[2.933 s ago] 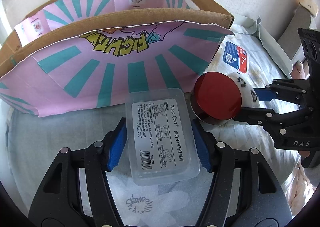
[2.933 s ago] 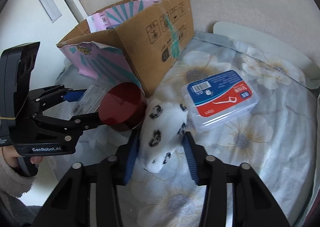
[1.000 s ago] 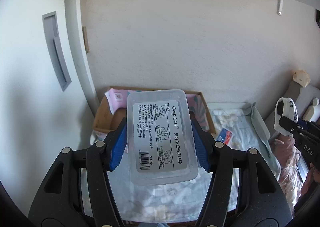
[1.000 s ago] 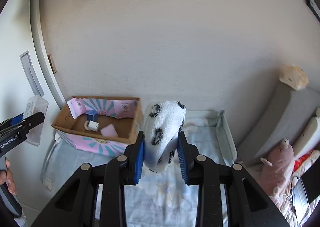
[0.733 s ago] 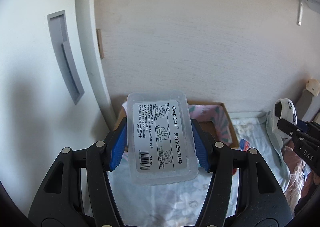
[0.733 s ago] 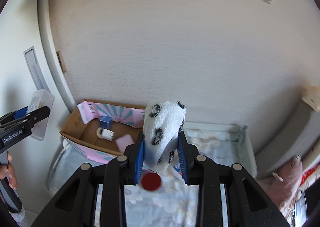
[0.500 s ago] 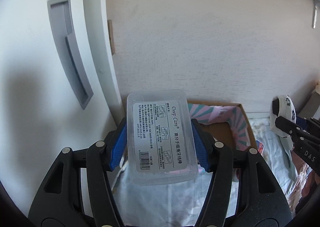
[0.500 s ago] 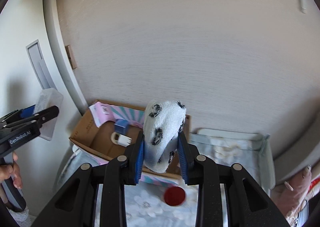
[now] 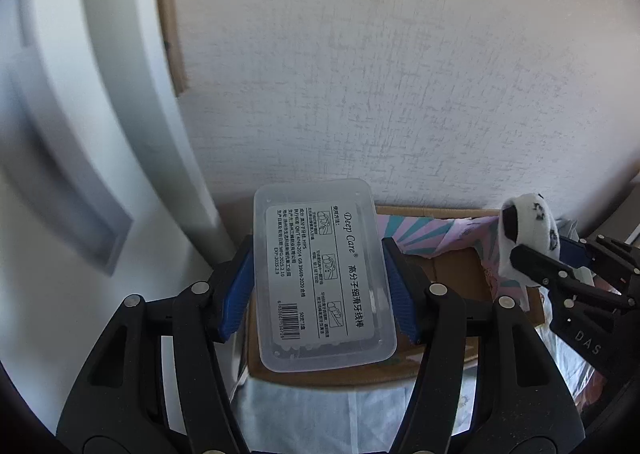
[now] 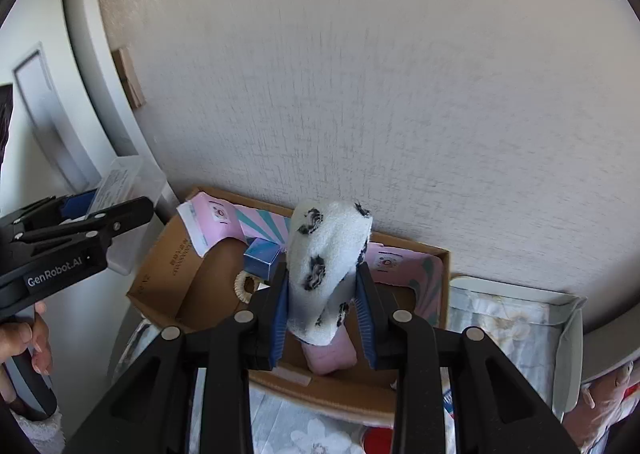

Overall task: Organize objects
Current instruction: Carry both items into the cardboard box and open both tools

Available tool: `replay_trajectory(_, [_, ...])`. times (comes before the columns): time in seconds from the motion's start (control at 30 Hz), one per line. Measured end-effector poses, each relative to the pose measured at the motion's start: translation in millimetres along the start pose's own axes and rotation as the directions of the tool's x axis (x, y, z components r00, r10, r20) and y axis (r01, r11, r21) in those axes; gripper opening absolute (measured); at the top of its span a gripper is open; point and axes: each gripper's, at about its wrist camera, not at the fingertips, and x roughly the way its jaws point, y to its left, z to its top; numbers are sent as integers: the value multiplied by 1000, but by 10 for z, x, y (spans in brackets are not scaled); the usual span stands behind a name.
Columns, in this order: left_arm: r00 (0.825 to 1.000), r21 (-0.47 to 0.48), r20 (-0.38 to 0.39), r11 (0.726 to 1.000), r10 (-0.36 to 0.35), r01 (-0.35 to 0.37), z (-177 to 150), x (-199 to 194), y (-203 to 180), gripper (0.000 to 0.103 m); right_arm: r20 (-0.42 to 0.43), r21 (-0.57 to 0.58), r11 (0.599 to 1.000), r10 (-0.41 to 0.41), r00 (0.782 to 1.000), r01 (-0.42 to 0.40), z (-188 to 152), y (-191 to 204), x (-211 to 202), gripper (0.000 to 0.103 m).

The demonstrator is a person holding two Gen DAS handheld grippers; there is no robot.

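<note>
My left gripper is shut on a clear plastic floss-pick box with a white label and holds it in the air over the near left edge of the cardboard box. My right gripper is shut on a white sock with black spots and holds it above the open cardboard box. The sock also shows in the left wrist view, and the floss-pick box in the right wrist view.
The cardboard box is lined with pink and teal paper and holds a small blue carton, a woven ring and a pink item. It stands against the wall on a floral sheet. A red lid lies in front.
Both grippers have come closer to the cardboard box and lower, each still holding its object. The box now fills more of both views.
</note>
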Motion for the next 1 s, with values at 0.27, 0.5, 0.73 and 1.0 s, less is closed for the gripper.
replay_trajectory(0.27, [993,37,-107,998,-41,45,61,626,-154,57,-103,-21,1000,-25,994,23,11,-82,479,28])
replay_trajectory(0.5, [979,47,-193,996,-66,76,-35,1021,-242,57,-169,-20,1000,2,986,-6,-85,-88,747,28])
replay_trajectory(0.73, [976,59,-208,995,-72,86,-32,1139,-334,57,-181,-30,999,26,983,-32,-123,-65,801,29])
replay_trajectory(1.0, [974,93,-213,991,-76,98,48,1151,-520,103,-234,-42,994,92,968,-104,-203,-64,793,83])
